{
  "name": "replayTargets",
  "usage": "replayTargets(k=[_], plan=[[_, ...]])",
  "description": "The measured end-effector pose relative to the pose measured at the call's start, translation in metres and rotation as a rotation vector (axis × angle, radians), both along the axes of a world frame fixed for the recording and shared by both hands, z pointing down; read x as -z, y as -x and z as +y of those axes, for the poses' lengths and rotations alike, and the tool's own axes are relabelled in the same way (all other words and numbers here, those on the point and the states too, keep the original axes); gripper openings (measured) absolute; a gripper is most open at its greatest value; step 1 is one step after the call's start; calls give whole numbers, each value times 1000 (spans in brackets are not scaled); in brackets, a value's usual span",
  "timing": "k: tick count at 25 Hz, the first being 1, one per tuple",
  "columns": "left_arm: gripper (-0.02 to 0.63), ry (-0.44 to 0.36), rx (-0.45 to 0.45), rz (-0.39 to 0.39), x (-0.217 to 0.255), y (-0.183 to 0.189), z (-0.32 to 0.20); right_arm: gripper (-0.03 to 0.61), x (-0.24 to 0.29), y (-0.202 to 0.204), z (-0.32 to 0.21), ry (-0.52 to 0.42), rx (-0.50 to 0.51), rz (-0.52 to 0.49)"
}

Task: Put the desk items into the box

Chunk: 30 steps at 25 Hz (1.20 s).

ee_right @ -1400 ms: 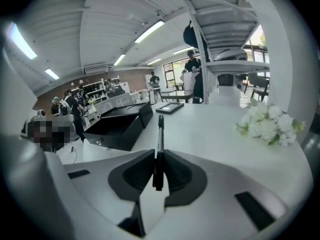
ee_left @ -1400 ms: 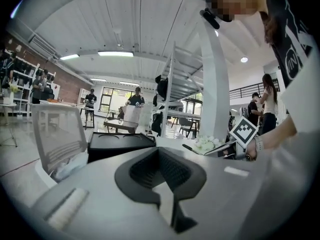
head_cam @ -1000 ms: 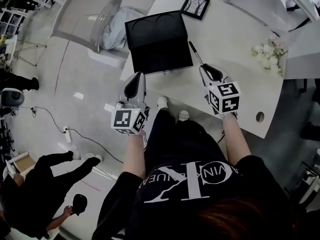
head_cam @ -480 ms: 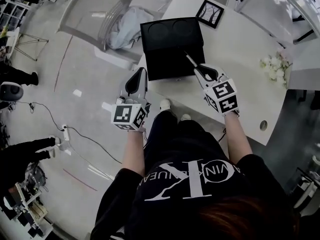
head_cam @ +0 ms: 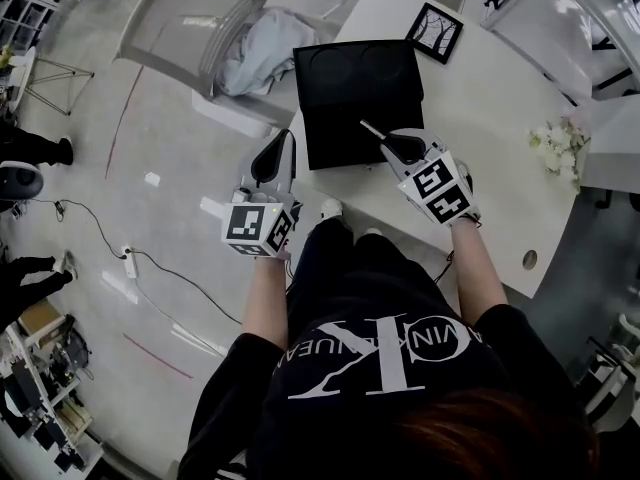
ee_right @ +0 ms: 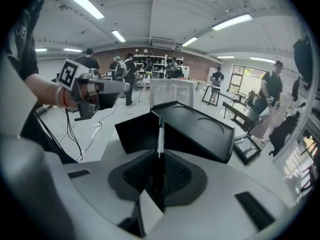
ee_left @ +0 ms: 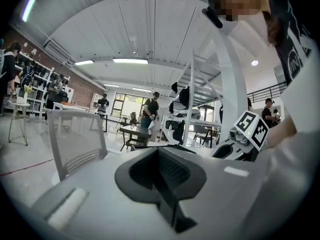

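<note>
Above black box, pen in right gripper

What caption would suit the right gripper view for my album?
Right tool grips a pen, its tip aimed at the black box just ahead.

Bright, even indoor light throughout; in the gripper views it falls from ceiling light strips in the upper frame, blown out to white; the pale floor carries small glare patches at the left of the head view, and shadows are faint; every view bends toward its edges, with black corners in the gripper views; the left gripper and right gripper are blurred in the lower frame; the pen sharpens toward its tip.
</note>
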<state>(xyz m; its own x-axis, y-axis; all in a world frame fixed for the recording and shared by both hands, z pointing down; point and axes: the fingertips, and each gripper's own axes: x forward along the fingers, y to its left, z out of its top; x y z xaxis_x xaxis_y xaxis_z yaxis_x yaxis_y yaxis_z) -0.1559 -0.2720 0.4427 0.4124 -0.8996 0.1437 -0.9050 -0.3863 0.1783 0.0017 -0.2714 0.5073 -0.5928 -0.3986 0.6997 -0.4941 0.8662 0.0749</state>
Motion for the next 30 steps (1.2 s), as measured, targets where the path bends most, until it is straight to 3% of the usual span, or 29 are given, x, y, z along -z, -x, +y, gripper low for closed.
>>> replayTargets(k=[12, 30], plan=[[11, 43, -9, 8, -19, 10, -18, 66, -30, 22, -7, 38, 270, 236], [9, 88, -3, 31, -40, 19, -27, 66, -61, 37, -10, 119, 400, 301]])
